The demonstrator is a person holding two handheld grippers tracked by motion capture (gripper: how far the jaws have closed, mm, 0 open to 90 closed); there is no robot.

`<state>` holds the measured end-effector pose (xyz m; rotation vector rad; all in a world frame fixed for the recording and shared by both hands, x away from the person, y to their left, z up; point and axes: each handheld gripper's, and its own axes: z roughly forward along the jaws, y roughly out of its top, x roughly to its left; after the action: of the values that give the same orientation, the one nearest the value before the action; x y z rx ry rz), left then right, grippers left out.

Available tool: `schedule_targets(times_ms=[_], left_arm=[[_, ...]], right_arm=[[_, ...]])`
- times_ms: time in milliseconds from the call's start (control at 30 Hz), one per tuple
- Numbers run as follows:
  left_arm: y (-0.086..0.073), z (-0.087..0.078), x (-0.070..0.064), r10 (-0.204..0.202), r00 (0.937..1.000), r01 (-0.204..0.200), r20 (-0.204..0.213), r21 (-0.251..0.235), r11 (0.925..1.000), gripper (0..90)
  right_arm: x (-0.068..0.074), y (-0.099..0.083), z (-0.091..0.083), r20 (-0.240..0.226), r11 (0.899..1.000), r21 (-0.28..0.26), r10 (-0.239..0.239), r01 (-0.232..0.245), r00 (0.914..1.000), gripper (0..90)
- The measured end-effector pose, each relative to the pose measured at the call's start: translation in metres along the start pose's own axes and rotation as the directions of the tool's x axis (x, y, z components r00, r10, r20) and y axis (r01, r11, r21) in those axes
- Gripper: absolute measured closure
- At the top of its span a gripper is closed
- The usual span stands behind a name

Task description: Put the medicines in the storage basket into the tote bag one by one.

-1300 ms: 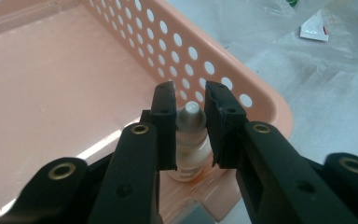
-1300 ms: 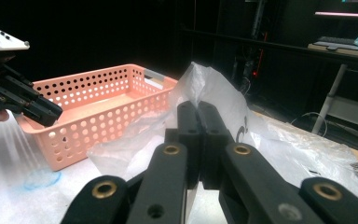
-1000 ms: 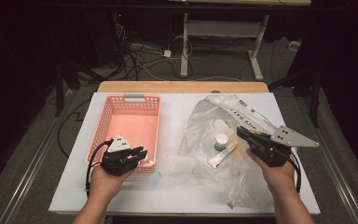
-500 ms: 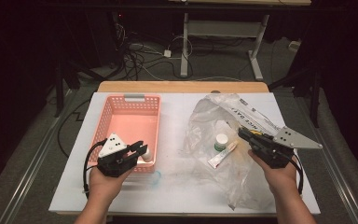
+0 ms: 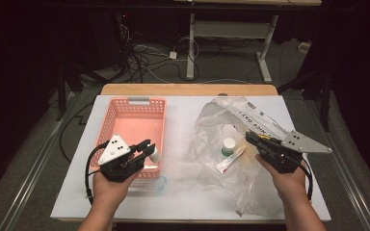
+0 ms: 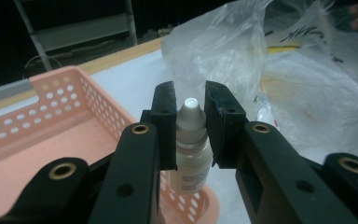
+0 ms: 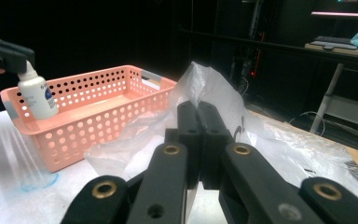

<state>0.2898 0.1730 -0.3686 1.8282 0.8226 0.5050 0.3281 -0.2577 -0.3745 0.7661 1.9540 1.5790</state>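
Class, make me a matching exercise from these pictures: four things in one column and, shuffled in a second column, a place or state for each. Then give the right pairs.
Things:
1. dropper bottle
2. pink basket
3. plastic bag
4. green-capped tube

Places or states:
A. lying inside the clear bag
B. pinched by the right tool
C. held in the left tool above the basket's rim
D. standing on the table's left half

Pairs: 1-C, 2-D, 3-B, 4-A
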Motion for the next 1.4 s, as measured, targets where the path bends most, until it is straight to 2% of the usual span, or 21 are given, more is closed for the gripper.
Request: schedule_targets(times_ms=[100, 167, 333, 567, 800, 1167, 1400], left_arm=[[0.006, 0.002, -0.007, 0.02, 0.9997, -0.019, 0.018, -0.009, 0.9998, 73.7], [0.009, 0.006, -0.012, 0.022, 0.9988, -0.021, 0.043, -0.013, 0.9997, 73.6], [0.011, 0.024, -0.026, 0.033, 0.9953, -0.033, 0.091, -0.003, 0.9994, 73.6], [0.011, 0.055, -0.05, 0.048, 0.9852, -0.052, 0.164, 0.019, 0.9985, 73.6], [0.013, 0.087, -0.073, 0.064, 0.9723, -0.07, 0.225, 0.021, 0.9973, 73.6], [0.019, 0.13, -0.102, 0.085, 0.9581, -0.094, 0.273, 0.019, 0.9954, 73.5], [0.023, 0.148, -0.11, 0.095, 0.9558, -0.103, 0.278, 0.016, 0.9945, 73.5]], right_arm=[[0.0, 0.0, 0.0, -0.002, 1.0, 0.0, 0.0, 0.0, 1.0, 90.0], [0.0, 0.0, 0.0, -0.003, 1.0, 0.001, -0.001, 0.001, 1.0, 90.0], [0.0, 0.0, 0.0, 0.0, 1.0, -0.001, -0.006, 0.006, 1.0, 90.0], [0.001, 0.0, 0.001, -0.003, 1.0, 0.001, -0.007, 0.007, 1.0, 90.0], [0.001, 0.0, 0.001, -0.003, 1.0, 0.001, -0.008, 0.008, 1.0, 90.0], [0.001, -0.001, 0.0, -0.004, 1.0, 0.002, -0.002, 0.002, 1.0, 90.0], [0.001, -0.001, 0.001, -0.004, 1.0, 0.003, -0.001, 0.001, 1.0, 90.0]])
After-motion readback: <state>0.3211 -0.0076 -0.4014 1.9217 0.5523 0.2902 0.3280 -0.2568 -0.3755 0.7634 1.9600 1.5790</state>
